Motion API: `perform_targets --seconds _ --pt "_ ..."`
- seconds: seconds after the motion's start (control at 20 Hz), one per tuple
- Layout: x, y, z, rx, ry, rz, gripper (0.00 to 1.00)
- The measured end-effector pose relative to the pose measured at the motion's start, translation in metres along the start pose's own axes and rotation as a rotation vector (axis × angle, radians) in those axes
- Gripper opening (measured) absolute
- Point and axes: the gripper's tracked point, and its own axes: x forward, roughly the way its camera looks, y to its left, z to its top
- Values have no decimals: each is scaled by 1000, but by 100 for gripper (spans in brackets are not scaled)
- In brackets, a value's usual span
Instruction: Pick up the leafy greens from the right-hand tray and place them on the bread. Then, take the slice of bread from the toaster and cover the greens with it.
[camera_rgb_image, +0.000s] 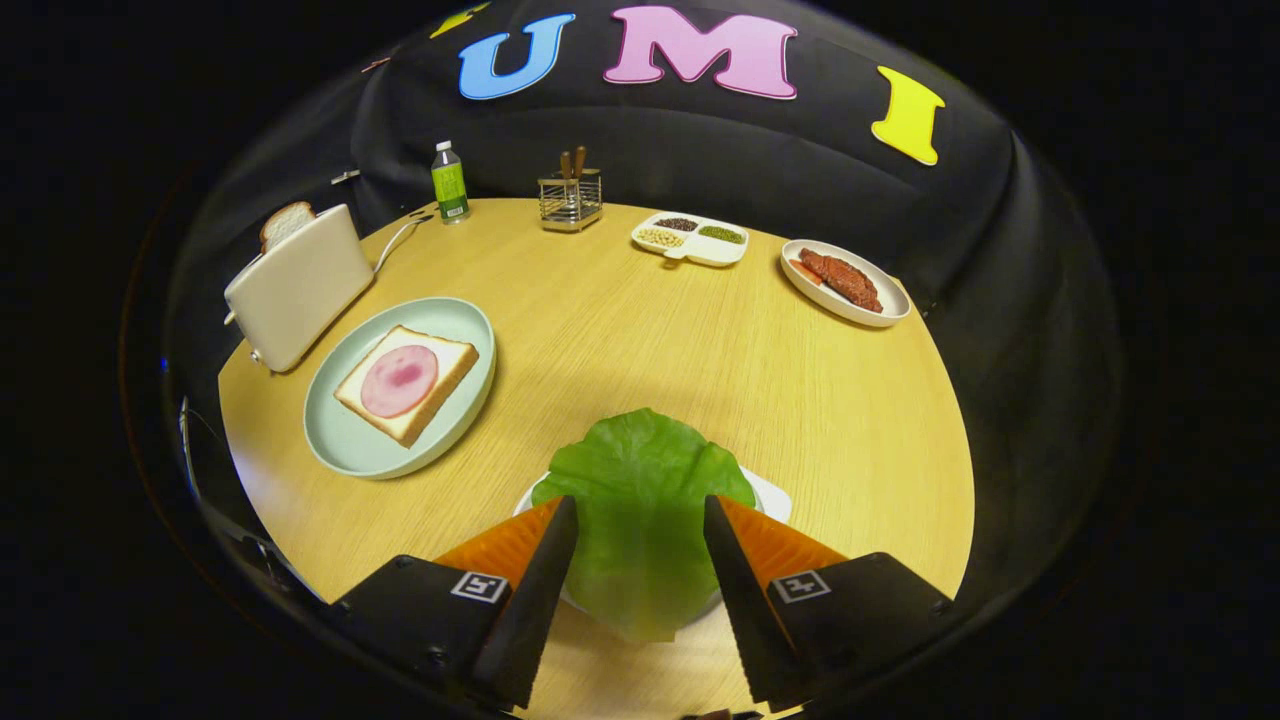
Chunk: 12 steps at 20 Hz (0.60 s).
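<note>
A green lettuce leaf (640, 470) lies on a small white tray (772, 496) at the table's near edge. My gripper (640, 503) hovers right over it, open, one finger on each side of the leaf's near half. I cannot tell whether the fingers touch the leaf. Beyond the fingers to the left, a slice of bread topped with a round pink ham slice (405, 382) rests on a pale green plate (345, 455). Behind that plate stands a cream toaster (300, 285) with a bread slice (285, 222) poking out of its slot.
Along the round wooden table's far side stand a green-labelled bottle (449, 180), a wire rack with wooden handles (570, 198), a divided white dish of beans (690, 238) and a white plate with meat (845, 282). Bare tabletop lies between the lettuce tray and the bread plate.
</note>
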Motion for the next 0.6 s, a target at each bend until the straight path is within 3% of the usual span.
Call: perform_targets --seconds 0.35,0.55,0.6 --pt "15 -2 -23 32 103 24 55" --pt "19 0 -23 30 112 41 53" --pt "19 2 -23 32 116 49 40"
